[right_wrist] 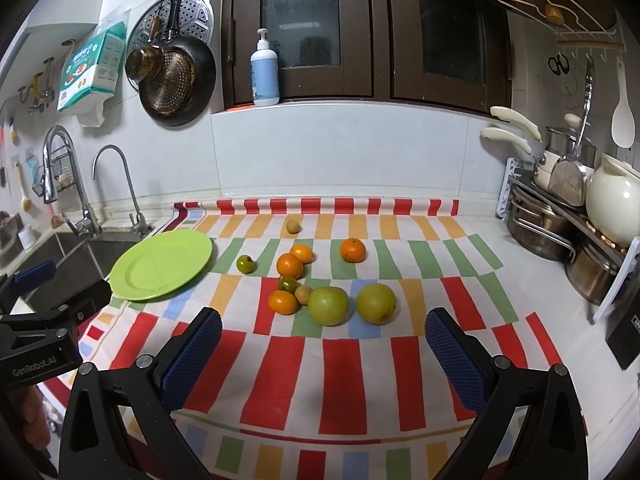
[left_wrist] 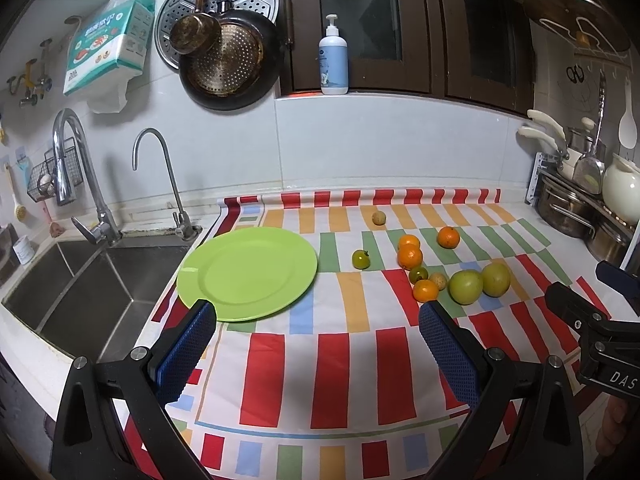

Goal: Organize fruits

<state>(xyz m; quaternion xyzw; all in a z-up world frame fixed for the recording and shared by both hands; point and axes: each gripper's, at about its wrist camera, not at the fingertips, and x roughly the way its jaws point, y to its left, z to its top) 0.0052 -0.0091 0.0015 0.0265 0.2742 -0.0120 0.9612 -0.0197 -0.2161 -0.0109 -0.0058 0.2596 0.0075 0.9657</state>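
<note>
An empty green plate [left_wrist: 246,274] [right_wrist: 162,266] lies on the striped cloth next to the sink. To its right lie loose fruits: two large green fruits [left_wrist: 465,287] [right_wrist: 329,305], several oranges [left_wrist: 410,257] [right_wrist: 290,265], two small green fruits [left_wrist: 361,259] [right_wrist: 245,264] and two small tan fruits [left_wrist: 379,218] [right_wrist: 293,226]. My left gripper [left_wrist: 318,344] is open and empty, above the cloth in front of the plate. My right gripper [right_wrist: 324,350] is open and empty, just in front of the large green fruits.
A steel sink [left_wrist: 80,284] with two taps is at the left. A rack of pots, a white teapot [right_wrist: 614,204] and utensils stands at the right. A pump bottle [left_wrist: 333,60] stands on the window ledge. Pans hang on the wall.
</note>
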